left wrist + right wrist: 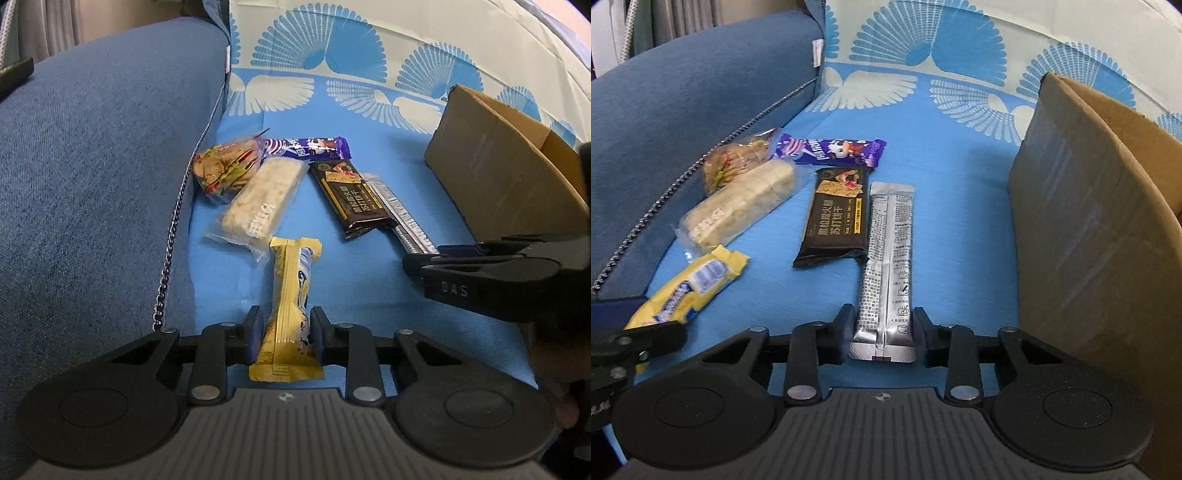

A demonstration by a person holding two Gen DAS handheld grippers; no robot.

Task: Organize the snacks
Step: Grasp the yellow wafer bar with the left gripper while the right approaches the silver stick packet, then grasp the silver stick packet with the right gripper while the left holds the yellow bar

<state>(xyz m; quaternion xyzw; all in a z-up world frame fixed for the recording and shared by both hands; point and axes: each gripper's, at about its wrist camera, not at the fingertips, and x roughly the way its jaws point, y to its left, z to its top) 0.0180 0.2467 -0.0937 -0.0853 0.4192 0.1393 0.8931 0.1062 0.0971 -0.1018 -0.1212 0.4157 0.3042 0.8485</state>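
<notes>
Yellow snack bar [290, 295] and silver sachet [888, 273] are laid lengthwise on blue cloth. Black cracker pack [838, 218], purple bar [831, 149], clear-wrapped cake [738, 206] and noodle pkt [737, 160] are clustered behind.

Each hand-held gripper [284, 334] [882, 332] is black plastic with blue finger pads [255, 332], silver rivets, round side discs, a ribbed grey base; one bears "DAS".
</notes>
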